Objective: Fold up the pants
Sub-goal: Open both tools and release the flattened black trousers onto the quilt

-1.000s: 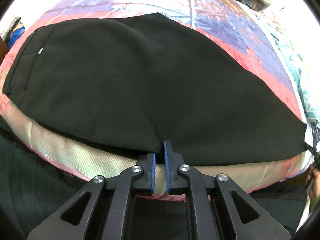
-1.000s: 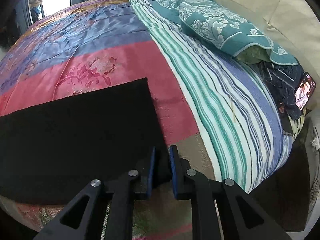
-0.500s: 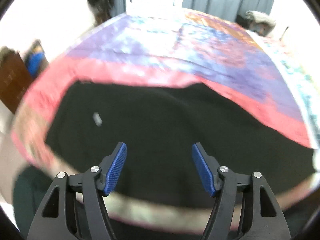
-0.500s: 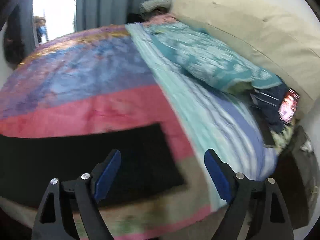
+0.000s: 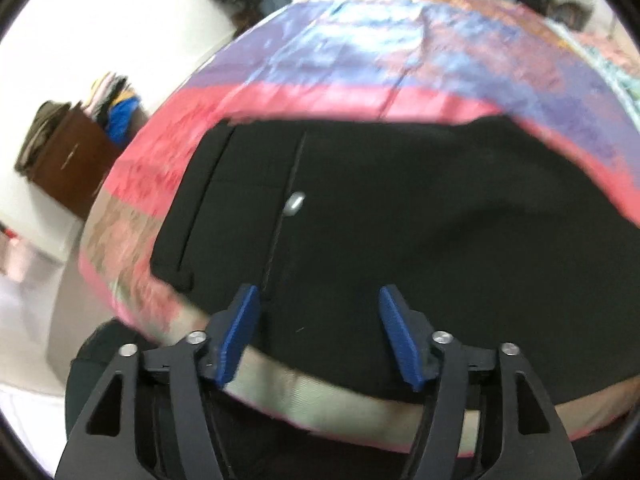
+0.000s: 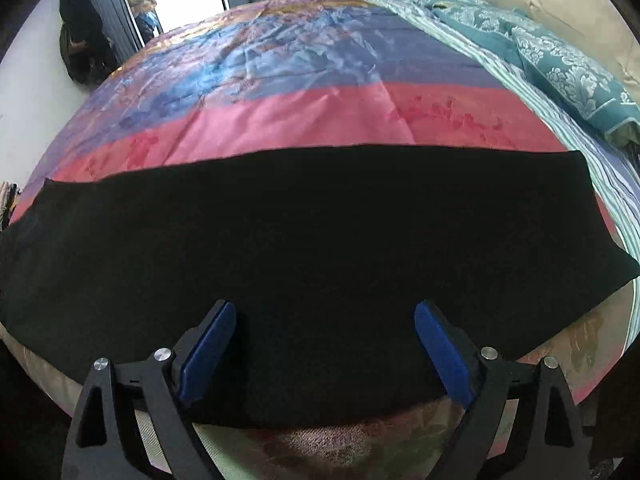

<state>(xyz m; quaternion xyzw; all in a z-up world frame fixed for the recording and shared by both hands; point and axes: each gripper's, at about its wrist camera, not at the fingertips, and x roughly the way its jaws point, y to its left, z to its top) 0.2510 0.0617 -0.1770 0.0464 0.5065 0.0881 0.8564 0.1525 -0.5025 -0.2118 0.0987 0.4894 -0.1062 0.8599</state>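
While the black pants [image 6: 304, 248] lie flat along the near edge of the bed, both grippers are held above them with nothing between their blue pads. The jaws of the left gripper [image 5: 320, 336] stand apart and have just been opening; they are seen over the waist end of the pants [image 5: 400, 220], where a pocket seam and a small pale button [image 5: 294, 204] can be made out, though this view is blurred. The jaws of the right gripper [image 6: 324, 352] stand wide apart and have likewise just been opening, above the middle of the long black band of cloth. Whether either set of pads touches the cloth cannot be told.

Just under the pants, a pale strip of the bedcover [image 6: 320, 444] is shown along the near edge of the bed. The leg end of the pants is laid toward the right edge of the bed, close to a striped sheet [image 6: 616, 184]. Beyond the far edge of the pants, pink and then blue bands of the same bedcover are spread toward the far edge. A teal patterned pillow [image 6: 560, 64] is set at the far right corner. Off the left edge of the bed, a brown cabinet [image 5: 68, 160] with piled clothes on top is seen against a white wall.
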